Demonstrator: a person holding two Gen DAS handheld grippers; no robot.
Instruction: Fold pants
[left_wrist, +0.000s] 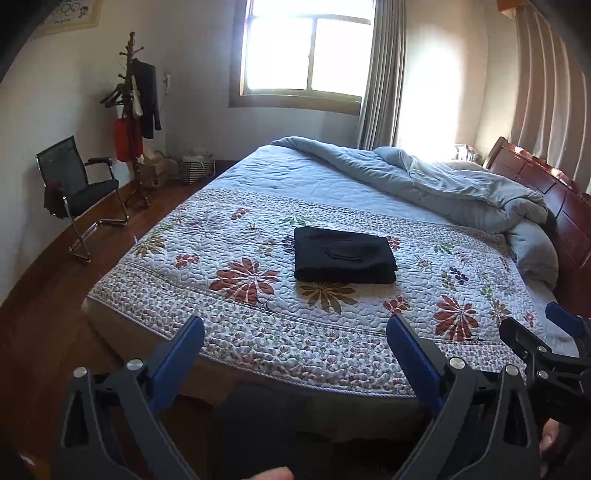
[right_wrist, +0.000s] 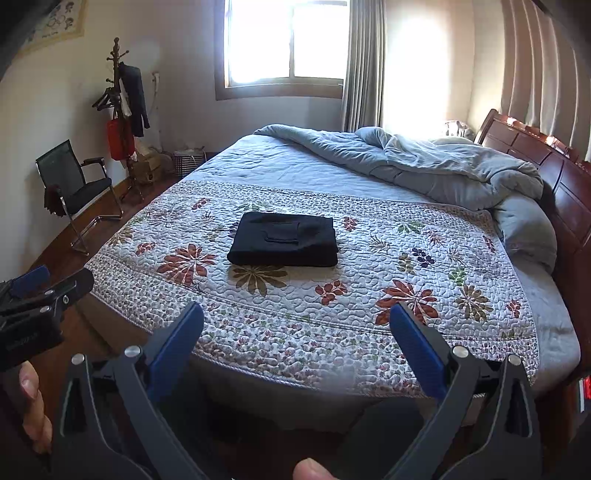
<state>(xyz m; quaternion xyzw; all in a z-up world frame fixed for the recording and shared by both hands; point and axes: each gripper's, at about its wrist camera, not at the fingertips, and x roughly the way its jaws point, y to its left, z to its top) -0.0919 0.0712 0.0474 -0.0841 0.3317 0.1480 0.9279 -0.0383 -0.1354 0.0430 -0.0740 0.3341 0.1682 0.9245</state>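
**Pants folded on the bed, both tools clear**

Nearest, the left tool (left_wrist: 295, 350) and right tool (right_wrist: 297, 339) hang released, jaws wide, holding nothing. Farther off, the black pants (left_wrist: 343, 256) lie as a compact rectangle mid-quilt (left_wrist: 207, 229). Soft, light, floppy cloth; best pinched at a folded edge.

Matt black cloth pants (left_wrist: 343, 254) lie on a quilted bedspread (left_wrist: 207, 258).

My bed (left_wrist: 280, 173) wore a floral quilted coverlet (left_wrist: 229, 321). The black pants (left_wrist: 343, 255) lay folded in a neat rectangle near its middle, and a rumpled grey-blue duvet (left_wrist: 454, 184) was heaped against the wooden headboard (left_wrist: 554, 192).
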